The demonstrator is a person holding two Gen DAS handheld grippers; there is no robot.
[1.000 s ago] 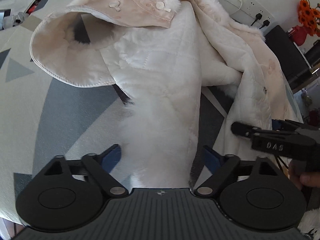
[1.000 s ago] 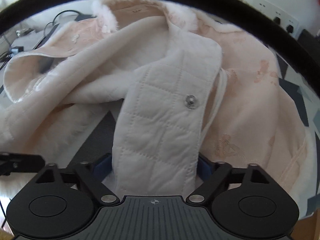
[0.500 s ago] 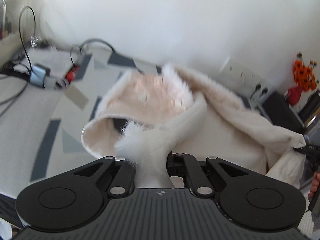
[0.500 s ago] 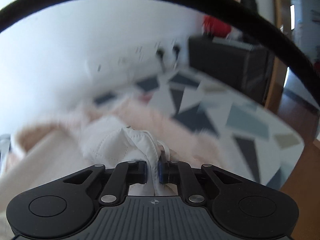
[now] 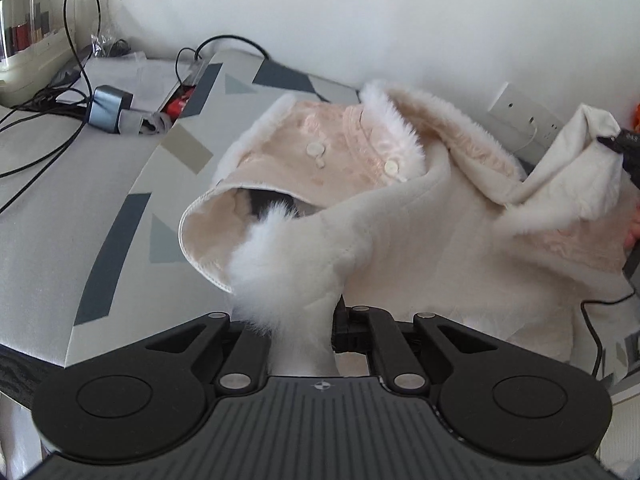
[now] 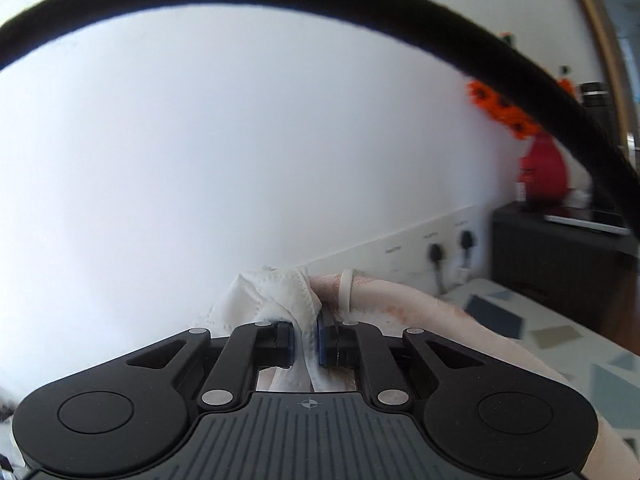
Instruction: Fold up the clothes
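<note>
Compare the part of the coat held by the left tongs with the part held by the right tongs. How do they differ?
The left tongs pinch a corner of the coat edged with fluffy white fur, while the right tongs pinch a quilted, stitched lining edge with no fur. The left tongs' part sits low, near the patterned table; the right tongs' part is raised higher, pulling the fabric into a peak. Both tongs are shut on the same pale coat.

No text can be read anywhere; faint labels above the wall sockets, at about three o'clock, may be words but blur.
</note>
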